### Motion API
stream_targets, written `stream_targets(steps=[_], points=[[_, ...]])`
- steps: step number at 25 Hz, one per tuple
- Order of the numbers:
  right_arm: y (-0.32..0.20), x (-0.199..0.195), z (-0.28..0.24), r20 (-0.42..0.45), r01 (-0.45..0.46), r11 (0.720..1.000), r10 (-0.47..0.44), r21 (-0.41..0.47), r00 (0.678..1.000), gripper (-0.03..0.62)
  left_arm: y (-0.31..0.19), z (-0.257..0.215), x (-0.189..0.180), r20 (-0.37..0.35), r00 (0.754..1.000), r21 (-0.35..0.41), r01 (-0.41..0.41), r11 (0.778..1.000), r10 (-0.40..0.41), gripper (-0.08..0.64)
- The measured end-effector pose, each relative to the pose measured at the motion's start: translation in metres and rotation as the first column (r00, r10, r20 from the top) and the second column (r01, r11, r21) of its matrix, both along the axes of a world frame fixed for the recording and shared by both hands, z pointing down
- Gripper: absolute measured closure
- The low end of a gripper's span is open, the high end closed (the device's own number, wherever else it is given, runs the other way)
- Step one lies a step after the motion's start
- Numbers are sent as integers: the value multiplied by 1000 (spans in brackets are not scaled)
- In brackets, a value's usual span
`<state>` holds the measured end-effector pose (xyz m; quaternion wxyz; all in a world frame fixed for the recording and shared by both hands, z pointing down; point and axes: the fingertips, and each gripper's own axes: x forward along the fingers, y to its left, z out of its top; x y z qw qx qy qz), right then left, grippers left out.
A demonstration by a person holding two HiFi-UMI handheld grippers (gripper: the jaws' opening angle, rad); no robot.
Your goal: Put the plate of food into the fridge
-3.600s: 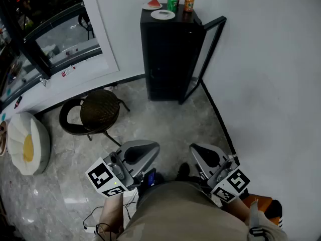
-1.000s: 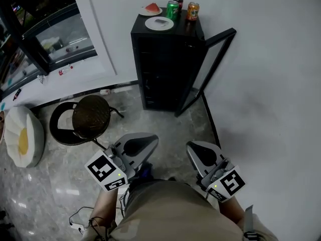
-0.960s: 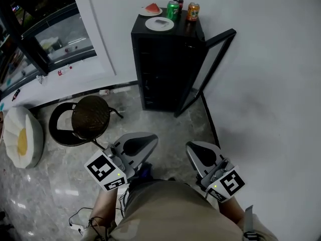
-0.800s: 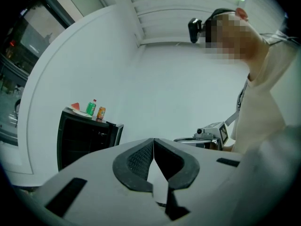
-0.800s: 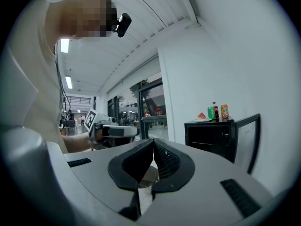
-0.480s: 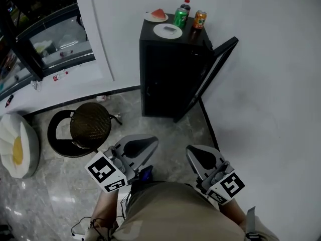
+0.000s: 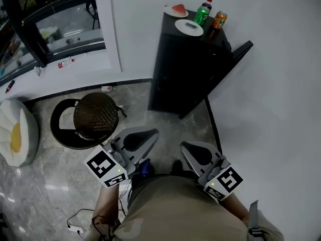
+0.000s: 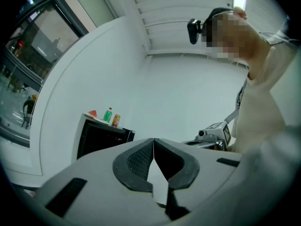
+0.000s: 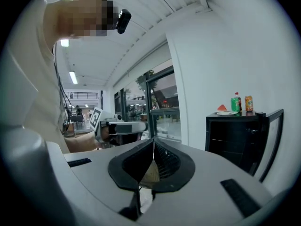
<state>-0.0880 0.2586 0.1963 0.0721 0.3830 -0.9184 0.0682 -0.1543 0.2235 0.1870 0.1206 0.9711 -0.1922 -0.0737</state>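
A black fridge stands against the white wall with its door ajar to the right. On its top sit a white plate with a grey bit of food, a plate with a watermelon slice, a green bottle and an orange can. My left gripper and right gripper are held low by my body, far short of the fridge. Both are shut with nothing in them. The left gripper view shows the fridge small beyond the left gripper. In the right gripper view the plate lies well past the right gripper.
A round dark stool stands on the marble floor just left of the left gripper. A white and yellow cushion lies at the far left. A glass partition fills the back left. A cable trails by my feet.
The fridge has slid right and sits nearer in the head view as I walk toward it. Both grippers stay shut and empty, carried along with me.
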Motion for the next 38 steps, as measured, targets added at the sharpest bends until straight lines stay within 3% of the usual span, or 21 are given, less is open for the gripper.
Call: stream_targets(steps=[5, 10, 19, 26, 38], points=[[-15, -8, 9, -15, -2, 999, 1, -41, 1000, 571, -11, 7, -15, 37, 997, -16, 63, 998, -62, 549], [-29, 2, 17, -8, 17, 999, -18, -42, 1000, 571, -21, 10, -2, 60, 996, -24, 75, 997, -73, 549], [-65, 45, 19, 89, 68, 994, -61, -84, 994, 571, -53, 15, 50, 136, 990, -61, 49, 997, -40, 549], [-98, 86, 22, 8, 51, 996, -51, -66, 999, 571, -84, 11, 94, 197, 980, -40, 38, 998, -30, 549], [-134, 146, 0, 69, 137, 991, -137, 9, 988, 572, -115, -5, 157, 262, 962, 25, 74, 997, -78, 549]])
